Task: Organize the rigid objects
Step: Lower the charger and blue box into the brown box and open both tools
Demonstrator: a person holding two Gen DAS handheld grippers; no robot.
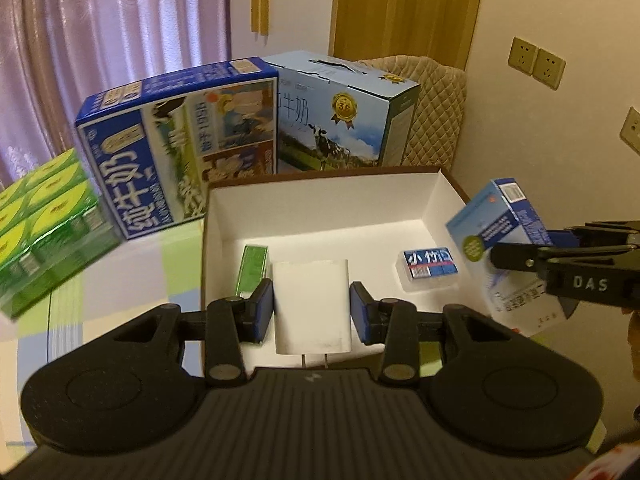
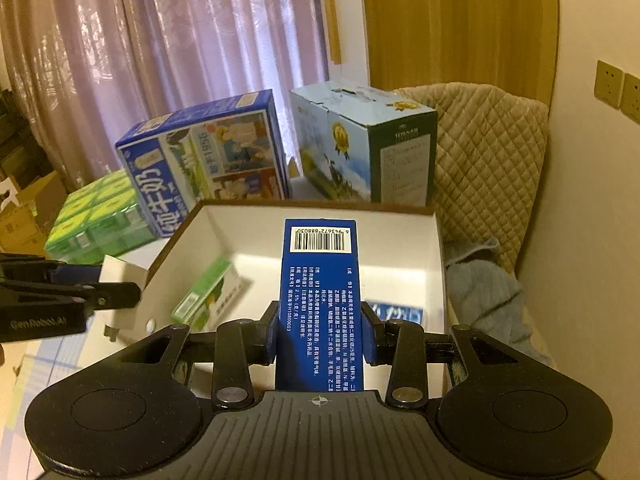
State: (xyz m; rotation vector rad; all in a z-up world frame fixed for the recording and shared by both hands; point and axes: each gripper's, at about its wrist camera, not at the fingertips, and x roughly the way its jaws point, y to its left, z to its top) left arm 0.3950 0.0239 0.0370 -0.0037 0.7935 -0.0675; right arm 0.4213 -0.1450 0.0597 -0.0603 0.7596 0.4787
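The left gripper (image 1: 311, 312) is clamping a white charger plug (image 1: 311, 304) between its blue pads, holding it over the near edge of the open white cardboard tray (image 1: 320, 204); its two metal prongs are pointing back toward the camera. The right gripper (image 2: 320, 334) is squeezing a tall blue medicine box (image 2: 322, 300) by its narrow sides, barcode end pointing away, and is holding it above the right part of the same tray. From the left wrist view that box (image 1: 496, 236) is showing its pale blue face, tilted, just beyond the tray's right wall.

Inside the tray a small green-and-white box (image 2: 208, 294) is lying toward the left side, and a small blue-labelled clear case (image 1: 430, 270) is lying flat toward the right, well apart from it.

The tray is sitting on a tabletop (image 1: 132, 280) covered in a pale green-and-white check cloth. Behind it a dark blue milk carton case (image 1: 180, 148) is leaning, with a light blue milk case (image 1: 348, 120) just beside it on the right. A shrink-wrapped pack of green drink cartons (image 1: 44, 220) is sitting at the left. A quilted beige chair back (image 2: 488, 152) is standing by the wall, in front of pink curtains (image 2: 180, 32).
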